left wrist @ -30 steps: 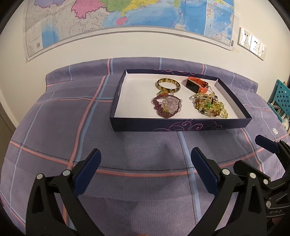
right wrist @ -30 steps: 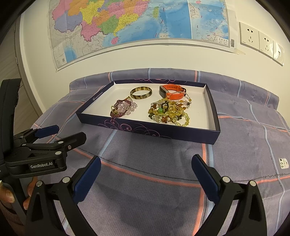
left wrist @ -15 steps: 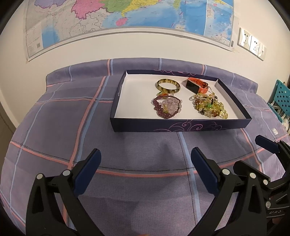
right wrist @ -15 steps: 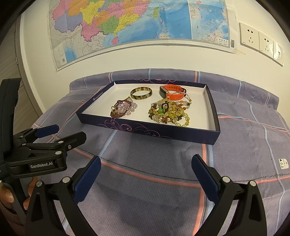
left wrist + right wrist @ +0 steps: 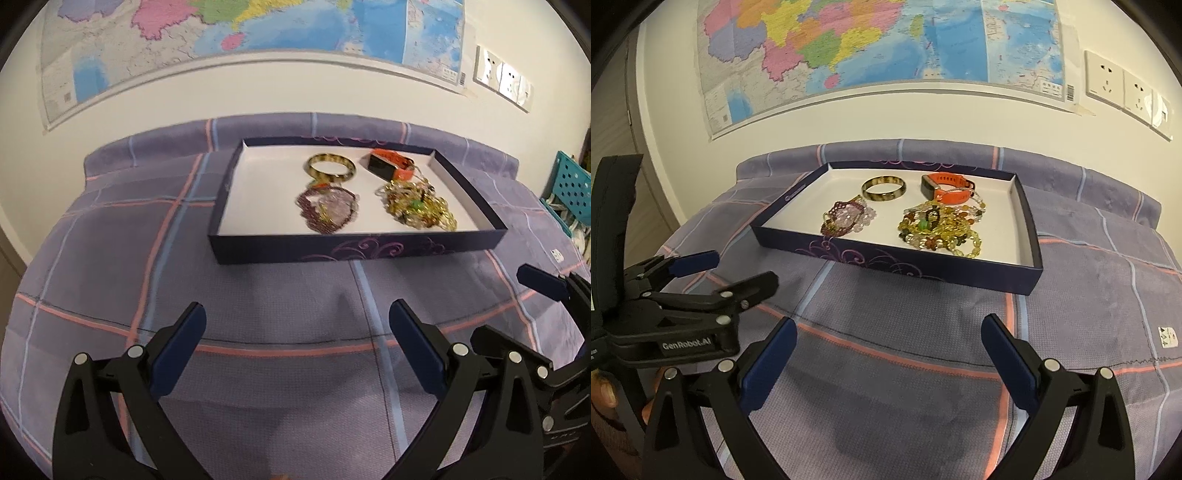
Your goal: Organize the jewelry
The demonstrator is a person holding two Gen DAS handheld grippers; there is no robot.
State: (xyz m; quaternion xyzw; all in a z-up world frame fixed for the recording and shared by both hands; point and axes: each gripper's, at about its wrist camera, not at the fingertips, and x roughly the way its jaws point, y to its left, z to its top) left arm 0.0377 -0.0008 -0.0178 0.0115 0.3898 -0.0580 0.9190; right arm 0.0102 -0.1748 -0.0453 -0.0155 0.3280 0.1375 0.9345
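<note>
Jewelry box [image 5: 354, 247] beyond spread fingers [image 5: 177, 347]

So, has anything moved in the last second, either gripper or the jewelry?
Barely. The left gripper has crept slightly toward the tray, which sits a little lower in its view. The right gripper is unmoved; both stay open and empty. The bangle, orange watch and bead piles lie as before.

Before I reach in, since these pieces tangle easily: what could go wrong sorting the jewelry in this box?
The yellow bead pile lies in an overlapping heap touching the orange watch, so lifting one strand may drag others or the watch. The purple bracelet sits close to the bangle, so wide-open fingers could nudge it. The shallow box rests on soft bedding and might shift when pushed.
</note>
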